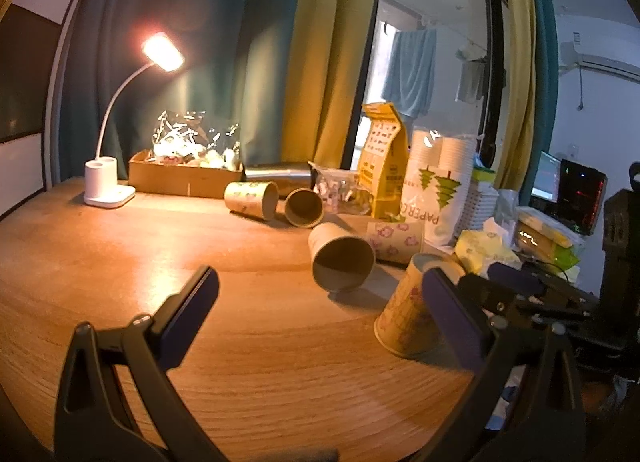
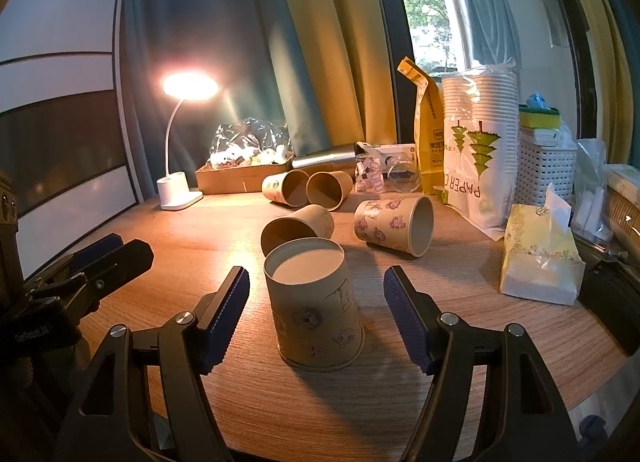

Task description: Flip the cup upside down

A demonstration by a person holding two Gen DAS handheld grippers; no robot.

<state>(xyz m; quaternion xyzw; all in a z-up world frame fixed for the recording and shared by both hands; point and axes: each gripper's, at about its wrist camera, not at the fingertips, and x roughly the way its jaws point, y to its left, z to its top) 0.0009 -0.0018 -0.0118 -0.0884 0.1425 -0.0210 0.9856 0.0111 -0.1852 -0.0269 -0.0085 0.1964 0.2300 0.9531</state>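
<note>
A paper cup (image 2: 316, 310) with cartoon prints stands upside down on the wooden table (image 2: 360, 414), base up. My right gripper (image 2: 316, 314) is open, its fingers on either side of the cup and apart from it. In the left wrist view the same cup (image 1: 408, 314) stands just left of my right finger pad. My left gripper (image 1: 320, 302) is open and empty over bare table. Several more paper cups lie on their sides behind: one (image 2: 394, 224) with its mouth to the right, one (image 2: 296, 228) close behind the upturned cup, two (image 2: 308, 188) further back.
A lit white desk lamp (image 2: 178, 190) stands back left beside a cardboard box (image 2: 240, 174) of wrapped items. A bag of stacked paper cups (image 2: 480, 146), a yellow pouch (image 2: 426, 130), a white basket (image 2: 546, 166) and a tissue pack (image 2: 540, 258) crowd the right side.
</note>
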